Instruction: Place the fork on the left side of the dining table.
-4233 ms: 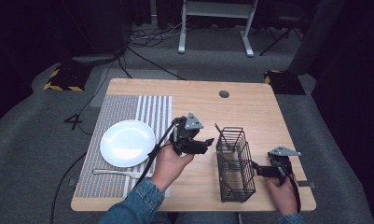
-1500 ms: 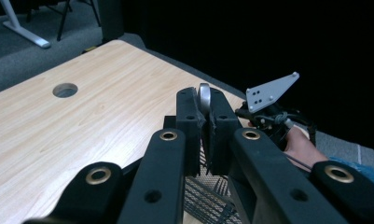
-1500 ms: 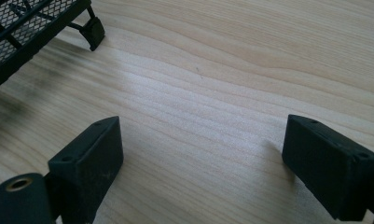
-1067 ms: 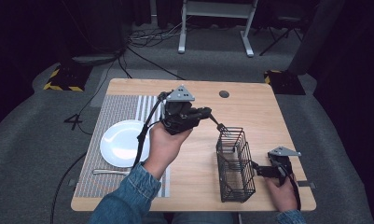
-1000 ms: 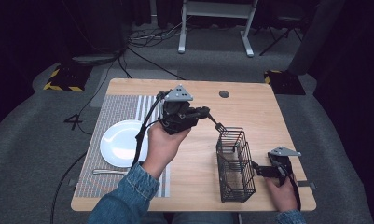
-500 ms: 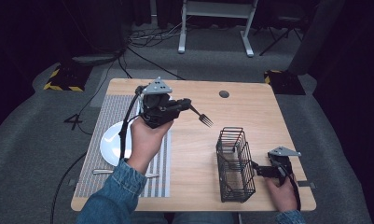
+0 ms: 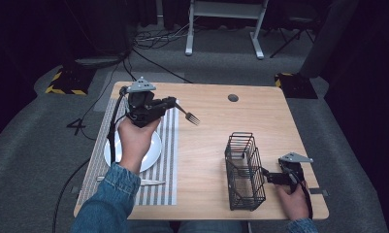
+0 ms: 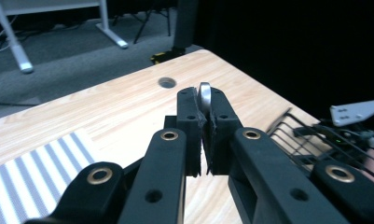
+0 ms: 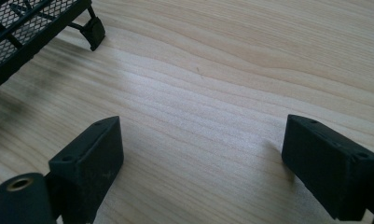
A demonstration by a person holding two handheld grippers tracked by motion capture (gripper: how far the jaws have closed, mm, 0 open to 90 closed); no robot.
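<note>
The left gripper [image 7: 169, 102] is raised over the striped placemat [image 7: 169, 145] beyond the white plate [image 7: 151, 155], its jaws pinching a fork [image 7: 186, 113] by the handle, tines pointing right. The right gripper [image 9: 201, 163] rests low at the near right, jaws spread wide over bare tabletop [image 9: 212, 79], just right of the black wire caddy [image 7: 244, 171], which seems to hold more cutlery.

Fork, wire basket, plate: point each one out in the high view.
fork [image 7: 191, 116], high view, on the tines, out past the left gripper [image 7: 169, 102].
wire basket [image 7: 244, 171], high view, on its mesh side wall.
plate [image 7: 154, 145], high view, on the bare right rim beside the hand.
</note>
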